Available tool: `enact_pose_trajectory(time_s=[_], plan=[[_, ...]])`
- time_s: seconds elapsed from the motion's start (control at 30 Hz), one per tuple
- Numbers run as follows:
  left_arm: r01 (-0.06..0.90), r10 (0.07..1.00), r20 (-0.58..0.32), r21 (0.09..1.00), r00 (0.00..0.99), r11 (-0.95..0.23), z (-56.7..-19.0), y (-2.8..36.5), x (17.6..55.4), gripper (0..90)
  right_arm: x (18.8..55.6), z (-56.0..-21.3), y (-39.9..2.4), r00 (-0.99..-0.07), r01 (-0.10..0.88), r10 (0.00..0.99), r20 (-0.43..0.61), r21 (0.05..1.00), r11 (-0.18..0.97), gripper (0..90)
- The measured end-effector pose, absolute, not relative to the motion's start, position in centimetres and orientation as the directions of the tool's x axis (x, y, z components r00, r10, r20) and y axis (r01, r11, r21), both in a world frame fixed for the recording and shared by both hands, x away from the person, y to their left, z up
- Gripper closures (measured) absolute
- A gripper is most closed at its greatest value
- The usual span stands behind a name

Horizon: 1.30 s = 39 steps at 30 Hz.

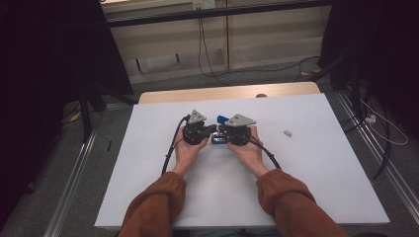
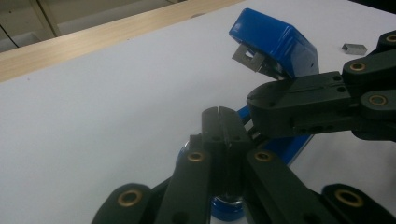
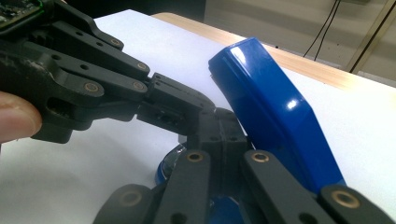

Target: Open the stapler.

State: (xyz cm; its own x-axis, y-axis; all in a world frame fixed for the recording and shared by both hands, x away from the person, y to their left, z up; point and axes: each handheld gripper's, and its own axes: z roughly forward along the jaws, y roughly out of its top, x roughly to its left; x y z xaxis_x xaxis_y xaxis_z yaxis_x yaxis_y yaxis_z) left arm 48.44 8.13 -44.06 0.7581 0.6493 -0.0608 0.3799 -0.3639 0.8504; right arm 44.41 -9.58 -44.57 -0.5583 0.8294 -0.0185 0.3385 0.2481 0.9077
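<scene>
High view: the white table point(image 1: 163, 197) is the largest thing, and at its middle sits the blue stapler point(image 1: 220, 129), which serves as the landmark. Both grippers meet over it. The left gripper point(image 1: 211, 130) comes in from the stapler's left, the right gripper point(image 1: 221, 132) from its right, their tips almost touching above the base.

Left gripper view shows the stapler point(image 2: 280, 42) with its top arm swung up and open, the metal magazine end exposed beneath it; the long axis runs away from the person, the hinge end nearest the jaws. The left jaws are pressed together with nothing between them, resting over the round blue base end. The right gripper point(image 2: 254, 105), reaching in from the side, also looks closed, its tip under the raised arm; whether it pinches a part there I cannot tell.

Right gripper view has the raised arm point(image 3: 275, 112) just right of its own closed jaws.

Smallest, a strip of staples point(image 1: 287, 132) lies well right of the stapler, nearer the right hand point(image 1: 249, 150), likely the next thing to fetch.
</scene>
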Motion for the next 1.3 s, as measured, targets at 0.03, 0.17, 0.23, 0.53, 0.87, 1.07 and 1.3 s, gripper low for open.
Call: enact_pose_trajectory(time_s=[0.03, 0.17, 0.23, 0.53, 0.87, 1.07, 1.3], plan=[[0.379, 0.647, -0.062, 0.851, 0.76, -0.363, -44.1, 8.12, 48.45, 90.0, 44.42, -44.57, -9.58, -0.558, 0.338, 0.829, -0.019, 0.908, 0.248, 90.0], [0.383, 0.643, -0.067, 0.848, 0.763, -0.366, -44.17, 8.19, 48.47, 90.0, 44.38, -44.65, -9.49, -0.559, 0.342, 0.829, -0.017, 0.906, 0.249, 90.0], [0.383, 0.643, -0.067, 0.849, 0.763, -0.365, -44.19, 8.15, 48.46, 90.0, 44.38, -44.65, -9.46, -0.558, 0.343, 0.83, -0.018, 0.905, 0.25, 90.0], [0.389, 0.645, -0.067, 0.842, 0.761, -0.372, -44.72, 8.24, 48.52, 90.0, 44.37, -44.79, -9.35, -0.559, 0.344, 0.829, -0.017, 0.905, 0.251, 90.0], [0.397, 0.65, -0.076, 0.843, 0.756, -0.363, -44.95, 8.3, 48.47, 90.0, 44.33, -44.88, -9.16, -0.552, 0.339, 0.834, -0.025, 0.907, 0.252, 90.0], [0.391, 0.65, -0.066, 0.843, 0.757, -0.369, -44.94, 8.25, 48.41, 90.0, 44.46, -44.8, -8.96, -0.552, 0.336, 0.833, -0.035, 0.905, 0.261, 90.0], [0.388, 0.653, -0.061, 0.845, 0.755, -0.369, -44.93, 8.19, 48.38, 90.0, 44.56, -44.62, -9.05, -0.547, 0.318, 0.837, -0.03, 0.917, 0.24, 90.0]])
